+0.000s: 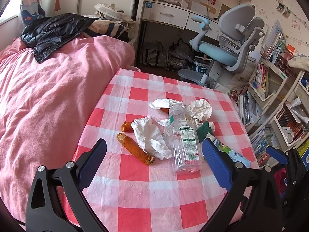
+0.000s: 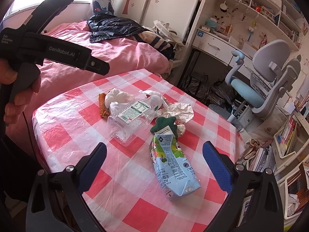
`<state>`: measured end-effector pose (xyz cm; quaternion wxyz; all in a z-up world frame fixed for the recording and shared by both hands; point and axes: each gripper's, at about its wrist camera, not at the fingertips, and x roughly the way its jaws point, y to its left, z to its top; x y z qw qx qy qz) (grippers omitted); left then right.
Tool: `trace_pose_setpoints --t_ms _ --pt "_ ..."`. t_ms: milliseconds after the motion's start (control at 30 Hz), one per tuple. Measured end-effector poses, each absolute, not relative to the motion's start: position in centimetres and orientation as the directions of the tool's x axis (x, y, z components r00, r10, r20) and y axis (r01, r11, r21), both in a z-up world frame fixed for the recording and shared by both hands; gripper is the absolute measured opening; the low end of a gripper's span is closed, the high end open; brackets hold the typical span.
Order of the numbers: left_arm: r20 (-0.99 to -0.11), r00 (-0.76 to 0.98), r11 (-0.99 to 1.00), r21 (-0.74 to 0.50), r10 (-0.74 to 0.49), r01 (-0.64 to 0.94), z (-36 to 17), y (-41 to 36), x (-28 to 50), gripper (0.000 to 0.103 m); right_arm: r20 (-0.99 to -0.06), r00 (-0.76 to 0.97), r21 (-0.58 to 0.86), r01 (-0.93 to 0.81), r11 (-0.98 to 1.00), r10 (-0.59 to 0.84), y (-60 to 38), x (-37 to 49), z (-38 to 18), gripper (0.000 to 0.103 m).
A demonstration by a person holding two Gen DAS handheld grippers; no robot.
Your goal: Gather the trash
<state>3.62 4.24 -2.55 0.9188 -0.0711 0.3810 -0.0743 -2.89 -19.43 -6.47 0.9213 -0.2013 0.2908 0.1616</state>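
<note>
On the checked tablecloth (image 1: 135, 189) lie one clear plastic bottle (image 1: 183, 145), one flattened milk carton (image 2: 173, 168), one green scrap (image 2: 164, 125), three orange peel pieces (image 1: 137, 150) and three crumpled tissues (image 1: 152, 135), clustered toward the far half. Left gripper (image 1: 154, 160) and right gripper (image 2: 154, 164) both hover spread wide, holding nothing. Near half of the cloth lies bare; a pink bed (image 1: 48, 96) abuts the table's left edge.

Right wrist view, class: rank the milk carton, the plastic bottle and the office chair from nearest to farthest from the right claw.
1. Milk carton, lying between the right claw's fingers.
2. Plastic bottle, mid-table, left of centre.
3. Office chair, beyond the table, on the right.
</note>
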Motion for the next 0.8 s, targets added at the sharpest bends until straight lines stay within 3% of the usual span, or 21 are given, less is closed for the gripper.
trace_pose_setpoints --t_ms 800 --pt "-0.692 0.696 0.979 -0.188 -0.191 0.082 -2.46 4.27 3.68 0.095 -0.603 0.778 -0.285 -0.418 0.862 0.178 -19.15 -2.96 -6.65 0.095"
